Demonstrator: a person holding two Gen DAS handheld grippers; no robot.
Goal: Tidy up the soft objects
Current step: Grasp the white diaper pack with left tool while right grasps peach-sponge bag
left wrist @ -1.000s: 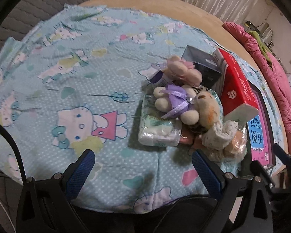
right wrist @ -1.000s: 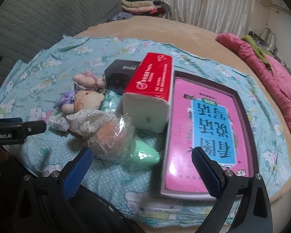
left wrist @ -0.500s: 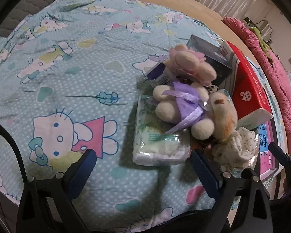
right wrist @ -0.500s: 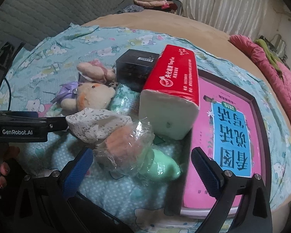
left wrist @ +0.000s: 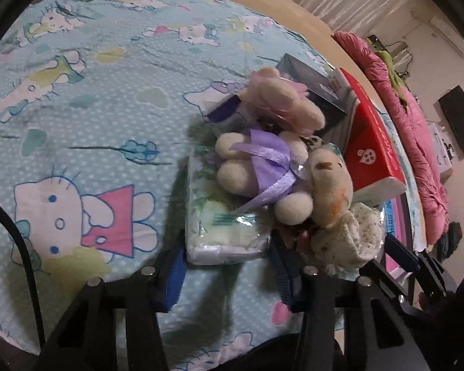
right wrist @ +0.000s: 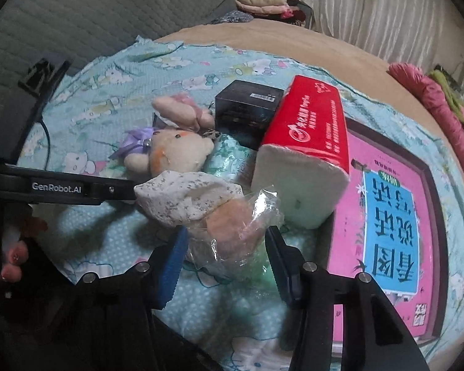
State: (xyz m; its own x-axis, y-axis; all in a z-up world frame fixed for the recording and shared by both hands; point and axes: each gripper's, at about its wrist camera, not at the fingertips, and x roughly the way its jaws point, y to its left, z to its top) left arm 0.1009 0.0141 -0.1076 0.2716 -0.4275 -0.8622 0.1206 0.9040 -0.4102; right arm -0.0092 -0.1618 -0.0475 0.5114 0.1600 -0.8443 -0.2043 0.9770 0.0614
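Observation:
A heap of soft things lies on the Hello Kitty cloth [left wrist: 77, 117]. A cream plush bear with a purple ribbon [left wrist: 263, 167] lies on a soft white wipes pack [left wrist: 225, 225]; a pink plush [left wrist: 281, 102] sits behind it. My left gripper [left wrist: 229, 273] has its blue fingers on either side of the pack's near end; whether they press it I cannot tell. My right gripper [right wrist: 225, 266] straddles a clear plastic bag with a peach item [right wrist: 232, 228], beside a speckled white cloth [right wrist: 188, 198]. The bear [right wrist: 176, 151] shows behind.
A red tissue pack [right wrist: 309, 142] leans over a black box [right wrist: 247, 105]. A pink and blue book [right wrist: 389, 225] lies to the right. A green object [right wrist: 267, 273] lies under the bag. A pink quilt [left wrist: 417, 142] borders the bed's right edge.
Both grippers have moved forward into the heap and their fingers have narrowed. The left now brackets the wipes pack, the right brackets the plastic bag.

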